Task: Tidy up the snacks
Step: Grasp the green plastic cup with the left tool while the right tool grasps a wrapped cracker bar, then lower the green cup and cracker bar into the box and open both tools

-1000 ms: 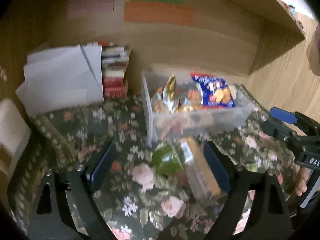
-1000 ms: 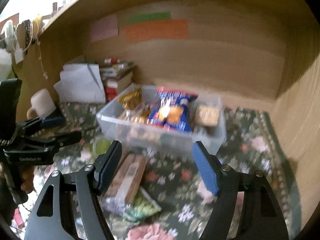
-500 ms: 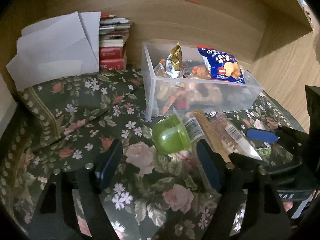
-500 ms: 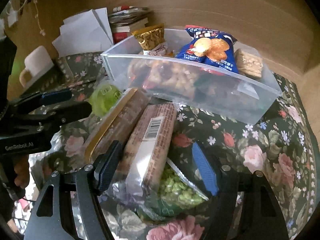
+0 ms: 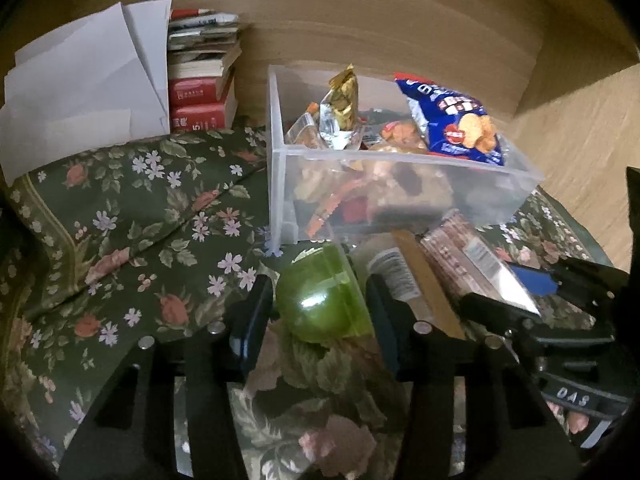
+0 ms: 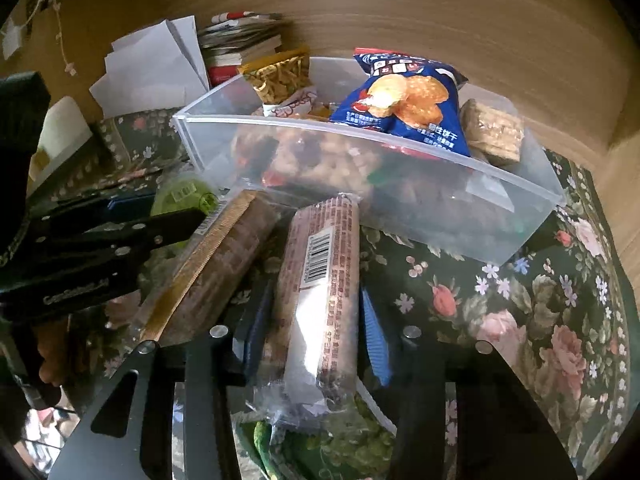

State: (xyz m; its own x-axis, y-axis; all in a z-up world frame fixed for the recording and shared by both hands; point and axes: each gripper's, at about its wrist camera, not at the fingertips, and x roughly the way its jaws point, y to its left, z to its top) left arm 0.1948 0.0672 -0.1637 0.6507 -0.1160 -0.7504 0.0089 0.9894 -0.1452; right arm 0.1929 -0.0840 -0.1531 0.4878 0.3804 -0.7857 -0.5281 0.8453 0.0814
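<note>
My left gripper [image 5: 320, 300] is closing on a green jelly cup [image 5: 320, 304] that lies on the floral cloth [image 5: 140, 220]; both pads touch its sides. My right gripper [image 6: 316, 312] is closing on a long biscuit pack [image 6: 320, 280] with a barcode, and its blue pads press on both sides. That pack lies over a bag of green peas [image 6: 340, 440], beside a longer brown pack [image 6: 216, 272]. Just behind stands a clear plastic bin [image 6: 360, 136] holding a blue cracker bag [image 6: 404, 100], a gold packet [image 6: 280, 74] and a wafer block [image 6: 492, 132].
White papers [image 5: 80, 92] and a stack of books [image 5: 200, 92] lean against the wooden back wall at the left. A pale mug [image 6: 60, 136] sits at the far left. A wooden side wall closes the right. The left gripper [image 6: 120, 232] is close beside the right one.
Both grippers have come down and forward to the snacks in front of the bin. Their jaws have narrowed, the left around the green cup, the right around the barcode pack.
</note>
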